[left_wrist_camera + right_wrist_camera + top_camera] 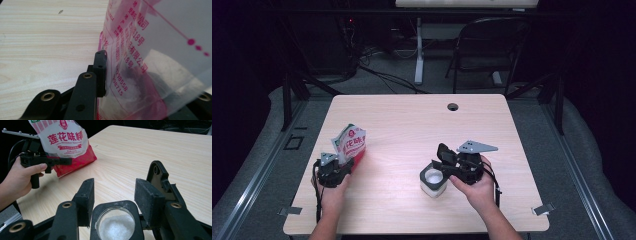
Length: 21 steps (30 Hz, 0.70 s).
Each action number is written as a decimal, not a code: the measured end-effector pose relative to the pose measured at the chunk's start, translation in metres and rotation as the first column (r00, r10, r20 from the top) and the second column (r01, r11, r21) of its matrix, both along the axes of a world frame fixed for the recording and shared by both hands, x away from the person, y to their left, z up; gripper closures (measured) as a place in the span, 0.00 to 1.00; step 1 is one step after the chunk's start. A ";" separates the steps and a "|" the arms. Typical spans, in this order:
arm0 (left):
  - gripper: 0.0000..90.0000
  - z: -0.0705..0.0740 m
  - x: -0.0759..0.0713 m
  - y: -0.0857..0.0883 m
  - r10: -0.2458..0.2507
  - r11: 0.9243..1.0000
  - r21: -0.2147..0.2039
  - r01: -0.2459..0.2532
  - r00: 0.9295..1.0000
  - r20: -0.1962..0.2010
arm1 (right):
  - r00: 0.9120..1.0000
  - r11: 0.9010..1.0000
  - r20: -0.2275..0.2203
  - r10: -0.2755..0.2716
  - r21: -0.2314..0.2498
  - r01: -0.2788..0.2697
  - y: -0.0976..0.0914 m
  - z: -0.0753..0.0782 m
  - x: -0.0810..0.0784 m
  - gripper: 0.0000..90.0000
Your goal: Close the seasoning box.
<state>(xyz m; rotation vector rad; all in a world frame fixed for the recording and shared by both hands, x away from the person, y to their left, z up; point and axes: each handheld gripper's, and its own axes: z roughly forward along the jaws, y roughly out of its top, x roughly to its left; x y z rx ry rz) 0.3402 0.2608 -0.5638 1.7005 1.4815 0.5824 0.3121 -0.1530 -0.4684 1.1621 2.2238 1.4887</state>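
Left gripper (343, 167): my jaws pinch the seasoning bag (349, 145) low on its side, pad flat against the plastic in left gripper view
Bag: red-and-white pouch w/ Chinese print, upright on the table's (412, 125) left side, near the front edge
Right gripper (443, 159): my jaws stand wide, one each side of the jar's (433, 181) top; can't tell if pads touch it
Jar: dark square rim, round opening, white granules inside; sits front-centre, well apart from bag
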 end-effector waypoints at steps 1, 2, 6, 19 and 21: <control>0.83 -0.001 0.000 0.000 0.002 1.000 -0.003 -0.002 1.000 0.007 | 1.000 1.000 0.000 0.000 -0.001 0.000 0.000 0.000 0.000 0.56; 0.82 -0.002 0.000 0.000 -0.001 1.000 -0.007 0.001 1.000 0.010 | 1.000 1.000 0.000 0.000 0.000 0.000 0.000 0.000 0.000 0.56; 0.78 0.000 -0.001 -0.002 -0.013 1.000 -0.008 0.013 1.000 0.017 | 1.000 1.000 -0.001 -0.001 0.000 0.001 0.000 0.000 0.000 0.56; 0.43 0.002 -0.001 -0.005 -0.023 1.000 -0.002 0.023 0.999 0.047 | 1.000 1.000 -0.002 -0.004 0.002 0.004 0.000 -0.001 0.001 0.55; 0.40 0.003 -0.001 -0.006 -0.025 1.000 -0.008 0.025 0.998 0.051 | 1.000 1.000 -0.002 -0.004 0.000 0.004 0.000 -0.001 0.001 0.55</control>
